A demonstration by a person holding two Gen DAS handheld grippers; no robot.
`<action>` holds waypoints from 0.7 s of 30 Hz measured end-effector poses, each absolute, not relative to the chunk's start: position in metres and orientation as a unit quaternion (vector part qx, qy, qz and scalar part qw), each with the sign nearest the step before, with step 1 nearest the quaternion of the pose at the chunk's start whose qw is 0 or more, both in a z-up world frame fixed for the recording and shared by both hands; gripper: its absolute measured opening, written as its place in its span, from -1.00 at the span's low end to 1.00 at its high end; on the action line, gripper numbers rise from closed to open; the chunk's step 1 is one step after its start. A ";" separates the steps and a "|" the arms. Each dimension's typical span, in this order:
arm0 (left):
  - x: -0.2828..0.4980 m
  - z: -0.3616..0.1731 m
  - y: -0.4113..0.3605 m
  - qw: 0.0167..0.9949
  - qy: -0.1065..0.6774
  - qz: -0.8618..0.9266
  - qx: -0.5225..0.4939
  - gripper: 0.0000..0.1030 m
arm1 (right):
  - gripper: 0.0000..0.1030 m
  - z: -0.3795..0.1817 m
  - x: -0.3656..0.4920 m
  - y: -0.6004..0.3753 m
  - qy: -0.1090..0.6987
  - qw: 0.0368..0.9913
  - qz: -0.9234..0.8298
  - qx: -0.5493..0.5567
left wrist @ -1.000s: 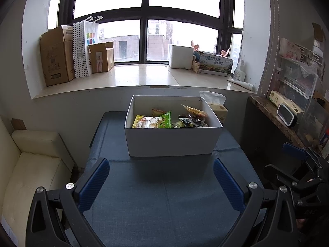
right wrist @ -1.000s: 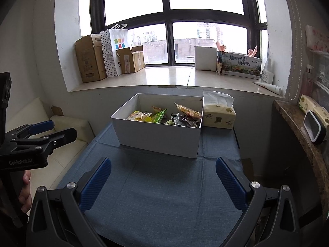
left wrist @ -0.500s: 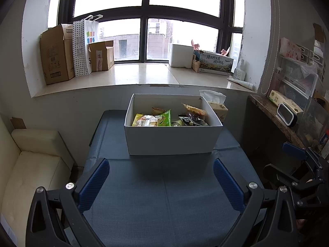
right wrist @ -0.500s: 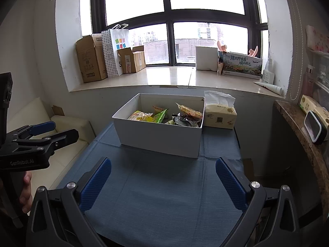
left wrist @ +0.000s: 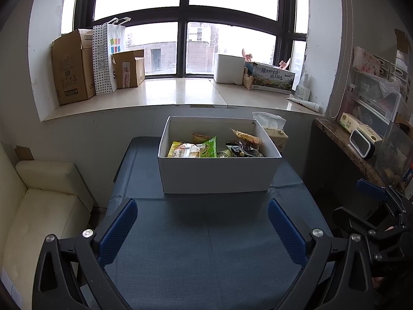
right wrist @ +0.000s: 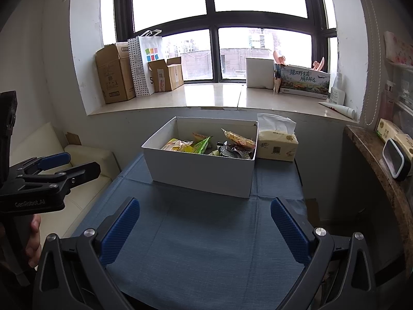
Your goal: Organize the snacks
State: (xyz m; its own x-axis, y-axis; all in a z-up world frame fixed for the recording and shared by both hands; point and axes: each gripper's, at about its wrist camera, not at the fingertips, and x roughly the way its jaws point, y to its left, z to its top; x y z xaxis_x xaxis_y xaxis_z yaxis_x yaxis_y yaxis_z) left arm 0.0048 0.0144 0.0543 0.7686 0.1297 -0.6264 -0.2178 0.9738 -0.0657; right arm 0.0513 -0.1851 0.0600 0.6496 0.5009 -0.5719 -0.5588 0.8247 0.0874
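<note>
Almost nothing has shifted since a second ago: the white box sits a shade higher in my left view, as if I had tipped that tool down slightly, and the packets inside lie as they did. The snacks are all in that box, heaped loosely: a yellow packet toward its left side, a green packet leaning against it, dark foil wrappers and an orange packet toward its right. The box stands on the blue-covered bench, near its far edge, with a tissue pack just beside the box's right wall. My left tool and right tool both hang on the near side of the box, well short of it, each with its fingers spread wide and nothing between them. What worries me is the reach-in: the packets overlap, so closing on one could pinch a neighbour and drag two out together, and the slick foil could slide from the pads. The box looks light and its walls stand tall, so a finger catching the near rim might shove or tip it toward the tissue pack. Both tools entering at once could also knock together above the box.
</note>
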 end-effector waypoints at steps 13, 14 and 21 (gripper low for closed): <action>0.004 0.054 0.014 0.938 0.328 0.094 -0.066 1.00 | 1.00 0.059 0.051 -0.185 0.299 0.907 0.292 -0.049; 0.005 0.054 0.014 0.938 0.328 0.095 -0.066 1.00 | 1.00 0.059 0.051 -0.185 0.300 0.907 0.292 -0.049; 0.004 0.054 0.013 0.938 0.325 0.095 -0.067 1.00 | 1.00 0.058 0.051 -0.186 0.301 0.907 0.292 -0.048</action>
